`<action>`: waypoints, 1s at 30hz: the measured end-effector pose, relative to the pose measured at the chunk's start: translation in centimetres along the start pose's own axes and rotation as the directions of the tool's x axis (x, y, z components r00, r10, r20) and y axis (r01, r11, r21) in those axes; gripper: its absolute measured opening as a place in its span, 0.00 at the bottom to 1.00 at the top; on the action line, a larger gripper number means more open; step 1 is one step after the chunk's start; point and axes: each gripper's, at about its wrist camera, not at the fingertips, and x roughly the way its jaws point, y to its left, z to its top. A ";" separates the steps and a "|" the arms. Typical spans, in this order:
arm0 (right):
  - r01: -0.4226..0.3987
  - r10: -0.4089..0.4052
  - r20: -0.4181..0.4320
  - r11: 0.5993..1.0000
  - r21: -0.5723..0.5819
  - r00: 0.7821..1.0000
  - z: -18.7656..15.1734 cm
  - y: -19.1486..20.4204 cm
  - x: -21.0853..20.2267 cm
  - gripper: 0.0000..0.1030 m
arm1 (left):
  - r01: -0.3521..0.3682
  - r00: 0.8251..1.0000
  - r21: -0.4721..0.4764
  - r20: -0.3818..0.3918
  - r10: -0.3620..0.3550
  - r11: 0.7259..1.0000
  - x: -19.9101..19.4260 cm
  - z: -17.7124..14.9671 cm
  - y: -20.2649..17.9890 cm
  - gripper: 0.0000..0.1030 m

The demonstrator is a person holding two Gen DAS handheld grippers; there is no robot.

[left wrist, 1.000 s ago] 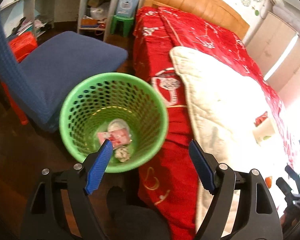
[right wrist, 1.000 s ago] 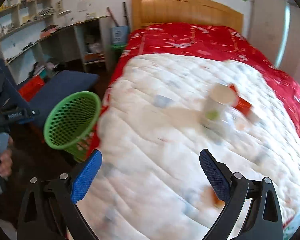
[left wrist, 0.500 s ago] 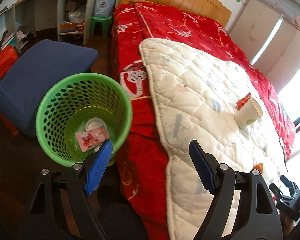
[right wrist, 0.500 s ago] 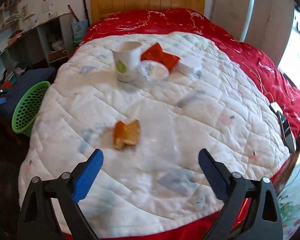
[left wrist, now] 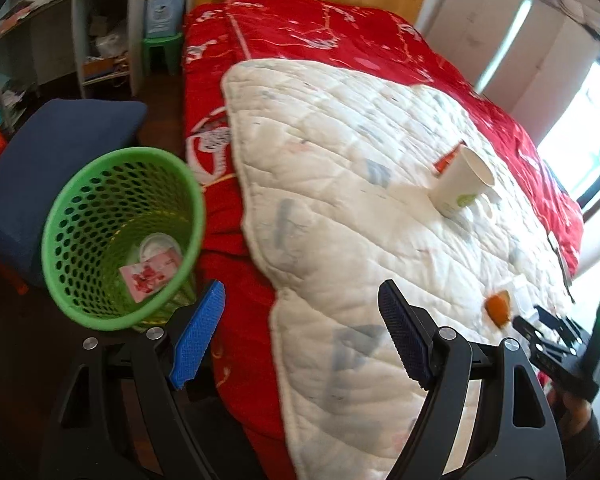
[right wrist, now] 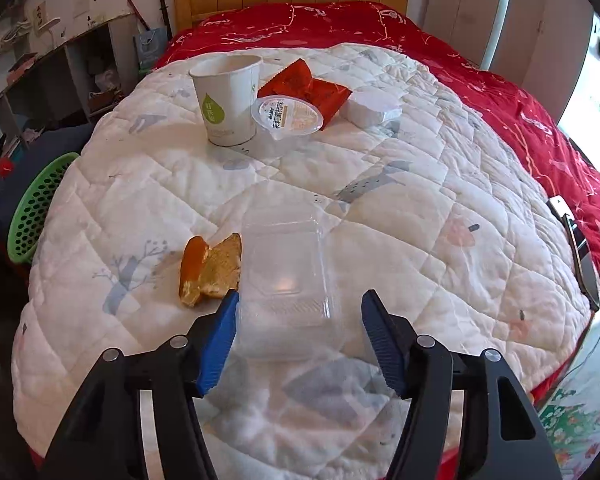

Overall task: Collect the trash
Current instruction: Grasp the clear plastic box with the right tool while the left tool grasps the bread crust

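The right claw [right wrist: 296,340] points down at the white quilt [right wrist: 440,208] on the bed, and its jaws are closing with a clear plastic box [right wrist: 286,276] lying between them; the left blue pad [right wrist: 218,338] stands right at the box's near corner, the right pad is apart from it, so the box is not yet pinched. Just beside the box, on its left, lies a torn piece of bread [right wrist: 210,270], touching or nearly touching the box's edge. Farther up the quilt a white paper cup [right wrist: 226,100] with a green leaf mark stands upright, and a small jelly cup [right wrist: 287,116] with a printed lid leans against its right side. Behind the jelly cup lies a red wrapper [right wrist: 312,88], and to the right of that a white lidded tub [right wrist: 374,108]. The left claw [left wrist: 300,340] hangs over the bed's edge with its jaws wide apart and nothing between them. To its left a green basket [left wrist: 124,240] with a perforated wall stands on the floor against the red bedspread [left wrist: 300,40], in front of a blue chair [left wrist: 60,140]; inside it lie a pink-and-white packet [left wrist: 150,276] and a round white lid [left wrist: 158,246]. In the left view the right claw shows at the far right edge, near the bread.
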 end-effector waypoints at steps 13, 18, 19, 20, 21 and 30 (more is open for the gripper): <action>-0.009 0.008 0.014 1.000 0.030 1.000 0.0 -1.5 -0.5 0.50 | 0.134 0.990 0.134 -0.072 -0.125 0.982 1.8 -1.1 -7.9 0.76; -0.010 0.008 0.035 0.998 0.063 0.999 -0.7 -2.8 -2.0 0.50 | 0.204 0.976 0.186 -0.115 -0.185 0.961 2.8 -1.8 -11.7 0.74; -0.010 0.008 0.037 0.998 0.067 0.999 -0.8 -3.0 -2.2 0.50 | 0.214 0.973 0.205 -0.127 -0.191 0.955 3.1 -2.1 -12.6 0.72; -0.010 0.007 0.041 0.997 0.071 0.999 -0.9 -3.3 -2.4 0.50 | 0.226 0.970 0.224 -0.142 -0.198 0.948 3.4 -2.4 -13.6 0.70; -0.010 0.006 0.046 0.997 0.078 0.999 -1.0 -3.5 -2.7 0.50 | 0.236 0.967 0.232 -0.150 -0.205 0.944 3.6 -2.6 -14.1 0.69; -0.017 0.009 0.061 0.992 0.124 0.998 -2.2 -5.2 -3.8 0.50 | 0.326 0.935 0.303 -0.242 -0.259 0.896 6.0 -3.8 -20.0 0.61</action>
